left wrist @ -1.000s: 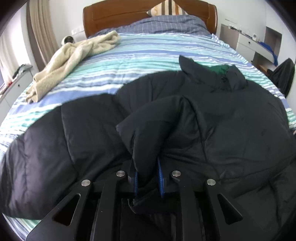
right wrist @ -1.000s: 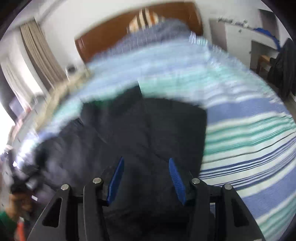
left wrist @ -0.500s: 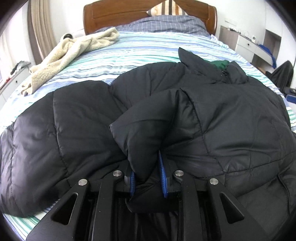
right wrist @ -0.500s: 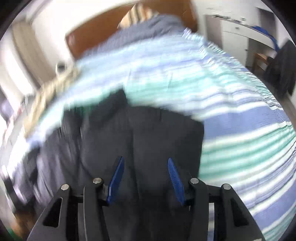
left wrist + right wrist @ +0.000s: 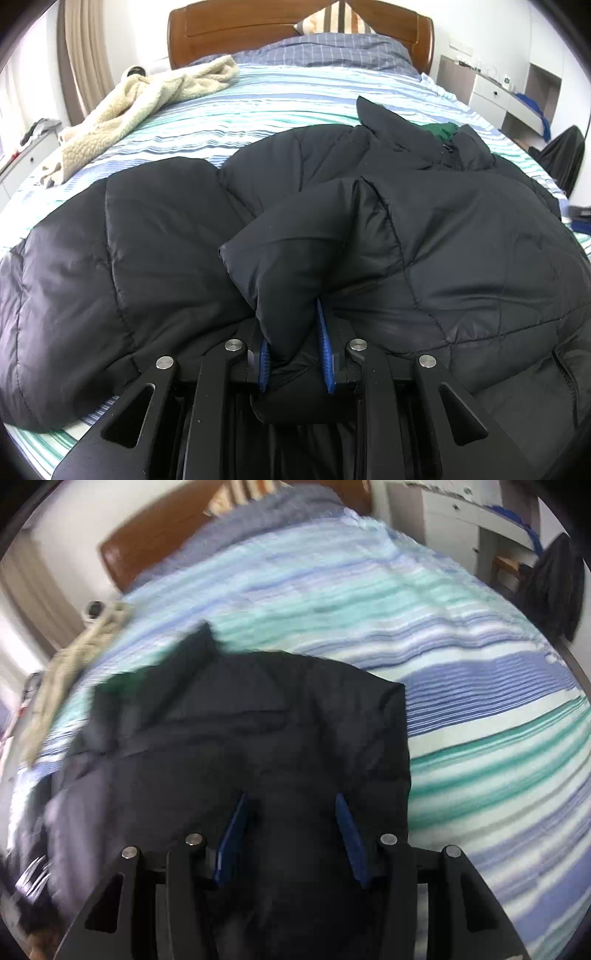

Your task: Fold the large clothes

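My left gripper (image 5: pixel 293 341) is clamped on a puffy fold of the black jacket (image 5: pixel 461 240), the blue pads (image 5: pixel 325 350) pressing the fabric from both sides so it bulges up and forward just past the fingertips. The rest of the jacket spreads away from that pinch across the striped bedspread (image 5: pixel 288 96), one quilted part lying off to the left, the wider body to the right, and the collar (a bit of green lining shows inside it) pointing toward the wooden headboard (image 5: pixel 295 26). A cream fleece blanket (image 5: pixel 147 99) lies well apart from the jacket, near the far left side of the bed. My right gripper (image 5: pixel 290 812) has its fingers standing apart, with the jacket's dark cloth filling the space between and under them; this view is blurred, so I cannot tell whether the pads (image 5: pixel 231 834) actually press on the fabric or only hang over it. From this side the jacket (image 5: pixel 258 720) lies directly ahead of the gripper, its straight edge running along the right, with bare striped bedspread (image 5: pixel 480 701) beyond it.
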